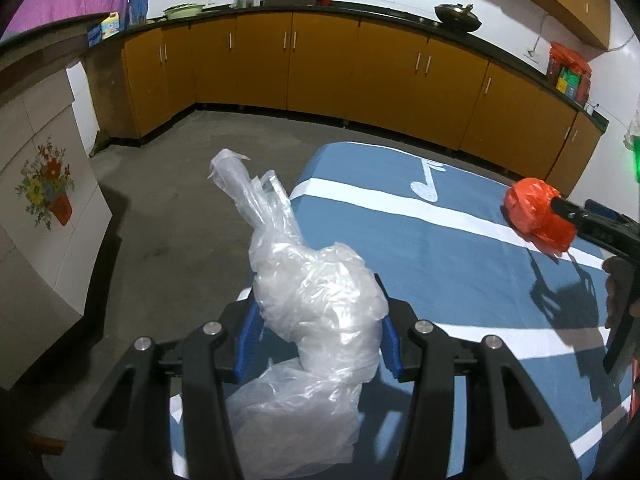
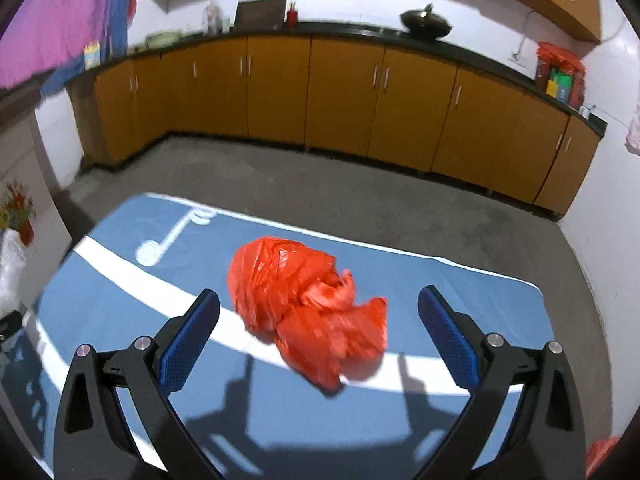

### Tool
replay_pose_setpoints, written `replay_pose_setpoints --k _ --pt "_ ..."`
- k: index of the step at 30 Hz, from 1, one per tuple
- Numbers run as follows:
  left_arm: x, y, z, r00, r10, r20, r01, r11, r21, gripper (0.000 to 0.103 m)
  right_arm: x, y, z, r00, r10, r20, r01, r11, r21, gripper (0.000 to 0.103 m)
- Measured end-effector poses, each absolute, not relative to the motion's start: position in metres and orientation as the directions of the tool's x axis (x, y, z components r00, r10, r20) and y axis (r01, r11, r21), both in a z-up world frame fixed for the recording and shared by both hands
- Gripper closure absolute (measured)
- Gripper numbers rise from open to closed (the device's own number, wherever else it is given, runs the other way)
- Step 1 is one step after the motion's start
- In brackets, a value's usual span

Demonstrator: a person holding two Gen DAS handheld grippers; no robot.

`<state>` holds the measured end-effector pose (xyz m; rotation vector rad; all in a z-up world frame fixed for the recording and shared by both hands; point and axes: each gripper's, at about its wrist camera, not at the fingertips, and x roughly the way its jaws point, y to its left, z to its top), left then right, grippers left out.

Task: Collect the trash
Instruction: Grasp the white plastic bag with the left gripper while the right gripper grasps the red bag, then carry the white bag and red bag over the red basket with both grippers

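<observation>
My left gripper (image 1: 320, 320) is shut on a crumpled clear plastic bag (image 1: 312, 300), held over the left end of the blue cloth-covered table (image 1: 460, 264); the bag's long tail sticks up and forward. A crumpled red plastic bag (image 2: 304, 308) lies on the table's white stripe. My right gripper (image 2: 318, 312) is open, its blue pads on either side of the red bag and not touching it. In the left wrist view the right gripper (image 1: 560, 208) reaches in from the right, at the red bag (image 1: 528, 212).
The table cloth has a white music note (image 2: 168, 236). Grey concrete floor (image 2: 360, 200) lies beyond the table. Orange cabinets (image 1: 320, 68) under a black counter line the far wall. A white cabinet with a flower picture (image 1: 44, 188) stands at the left.
</observation>
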<state>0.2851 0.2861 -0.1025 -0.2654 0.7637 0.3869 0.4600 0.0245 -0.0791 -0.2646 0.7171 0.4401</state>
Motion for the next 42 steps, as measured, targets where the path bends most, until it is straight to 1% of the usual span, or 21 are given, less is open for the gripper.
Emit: replay_pose_setpoints --k 1,3,4,5,6,8,11,15,19,24,31,36,42 --pt "0.288 0.287 -0.103 0.659 0.238 -0.714 -0.431 0.897 -0.099 0.054 0.461 0.025 -0.083 0.662 0.290 -0.691 -0.479 0.873 -0.092 0.005" --pt "0.293 0.287 -0.104 0.662 0.231 -0.713 -0.427 0.898 -0.105 0.054 0.463 0.028 -0.090 0.641 0.282 -0.714 -0.496 0.862 -0.104 0.018" --pt "0.296 0.287 -0.104 0.662 0.232 -0.712 -0.426 0.899 -0.103 0.054 0.464 0.029 -0.095 0.618 0.280 -0.735 -0.509 0.855 -0.102 0.031" --pt "0.297 0.286 -0.104 0.663 0.232 -0.711 -0.424 0.900 -0.102 0.054 0.465 0.030 -0.098 0.602 0.283 -0.747 -0.518 0.850 -0.096 0.042" --pt "0.299 0.285 -0.104 0.664 0.231 -0.711 -0.422 0.901 -0.102 0.054 0.463 0.028 -0.100 0.592 0.285 -0.754 -0.522 0.848 -0.090 0.044" --pt "0.302 0.281 -0.104 0.667 0.228 -0.709 -0.415 0.904 -0.100 0.054 0.458 0.024 -0.100 0.592 0.284 -0.754 -0.520 0.850 -0.088 0.054" --pt "0.303 0.273 -0.100 0.674 0.221 -0.705 -0.400 0.912 -0.096 0.054 0.448 0.014 -0.097 0.586 0.280 -0.761 -0.512 0.856 -0.079 0.064" --pt "0.299 0.264 -0.090 0.686 0.207 -0.698 -0.376 0.921 -0.097 0.054 0.431 -0.010 -0.091 0.581 0.270 -0.768 -0.477 0.877 -0.052 0.069" --pt "0.291 0.249 -0.076 0.701 0.186 -0.689 -0.352 0.930 -0.107 0.054 0.404 -0.040 -0.084 0.583 0.250 -0.773 -0.438 0.898 -0.040 0.069" --pt "0.280 0.223 -0.056 0.719 0.163 -0.675 -0.312 0.945 -0.103 0.054 0.366 -0.086 -0.071 0.575 0.245 -0.781 -0.376 0.927 0.014 0.069" --pt "0.260 0.180 -0.035 0.737 0.123 -0.664 -0.259 0.960 -0.110 0.053 0.313 -0.142 -0.044 0.613 0.226 -0.757 -0.319 0.948 0.025 0.069" --pt "0.253 0.143 -0.021 0.742 0.109 -0.661 -0.213 0.974 -0.078 0.053 0.292 -0.171 -0.025 0.638 0.222 -0.737 -0.300 0.954 0.028 0.069" --pt "0.244 0.099 0.003 0.769 0.083 -0.634 -0.152 0.987 -0.056 0.053 0.269 -0.202 -0.005 0.679 0.219 -0.701 -0.264 0.963 0.046 0.069"
